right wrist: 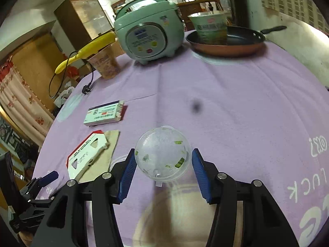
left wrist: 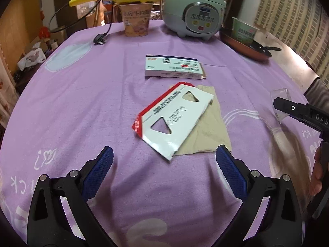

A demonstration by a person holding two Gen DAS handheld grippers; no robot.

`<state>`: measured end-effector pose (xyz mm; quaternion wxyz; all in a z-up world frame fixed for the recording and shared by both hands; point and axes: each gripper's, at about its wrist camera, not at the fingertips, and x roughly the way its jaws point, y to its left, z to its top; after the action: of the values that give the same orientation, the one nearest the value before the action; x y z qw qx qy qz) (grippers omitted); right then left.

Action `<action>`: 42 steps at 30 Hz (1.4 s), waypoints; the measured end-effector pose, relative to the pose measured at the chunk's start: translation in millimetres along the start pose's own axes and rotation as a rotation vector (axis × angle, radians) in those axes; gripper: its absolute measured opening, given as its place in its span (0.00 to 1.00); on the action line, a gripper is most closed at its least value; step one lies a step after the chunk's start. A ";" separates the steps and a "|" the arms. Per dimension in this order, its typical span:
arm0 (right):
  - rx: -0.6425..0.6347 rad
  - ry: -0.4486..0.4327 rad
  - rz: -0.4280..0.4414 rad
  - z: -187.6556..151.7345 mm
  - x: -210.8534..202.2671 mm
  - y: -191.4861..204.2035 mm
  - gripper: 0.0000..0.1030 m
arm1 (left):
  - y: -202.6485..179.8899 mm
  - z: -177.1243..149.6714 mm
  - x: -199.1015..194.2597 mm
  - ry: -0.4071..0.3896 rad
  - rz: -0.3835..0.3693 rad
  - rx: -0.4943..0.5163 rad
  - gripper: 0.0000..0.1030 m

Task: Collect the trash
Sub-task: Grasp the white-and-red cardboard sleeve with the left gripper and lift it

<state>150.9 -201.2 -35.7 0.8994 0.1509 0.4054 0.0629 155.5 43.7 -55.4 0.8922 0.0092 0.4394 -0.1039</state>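
One clear round plastic lid (right wrist: 162,157), flecked green, sits clenched in the right claw (right wrist: 163,164); left claw (left wrist: 164,164) released.

Two noodle cups (left wrist: 136,19) (left wrist: 244,32) (one sits in the pan (left wrist: 244,48)), one rice cooker (left wrist: 194,12), one small box (left wrist: 173,68), one flat card (left wrist: 174,121), one clear lid (right wrist: 162,158).

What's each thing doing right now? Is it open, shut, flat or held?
left tool, open, empty
right tool, shut on clear lid
medicine box, lying flat, end flap open
white carton, flattened, on brown paper
rice cooker, lid closed
plug, unplugged
green cup, upright in frying pan
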 end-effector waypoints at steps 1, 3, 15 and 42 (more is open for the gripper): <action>0.006 -0.004 0.015 1.8 -1.7 -2.3 0.53 | -1.5 -1.0 1.8 0.000 0.006 0.008 0.93; 0.000 -0.027 0.039 4.9 -7.6 -3.8 0.53 | -3.0 -2.4 4.2 -0.004 0.009 0.017 0.93; 0.036 -0.045 0.098 6.5 -16.7 -11.9 0.53 | -14.0 11.8 27.7 0.072 0.112 0.105 0.93; 0.088 -0.040 0.164 5.9 -19.1 -19.5 0.53 | -10.7 36.9 42.0 0.129 0.136 0.139 0.74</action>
<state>142.4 -225.5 -24.7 0.8916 0.2243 0.3762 0.1154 207.2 21.8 -64.9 0.8641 0.1073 0.4863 -0.0727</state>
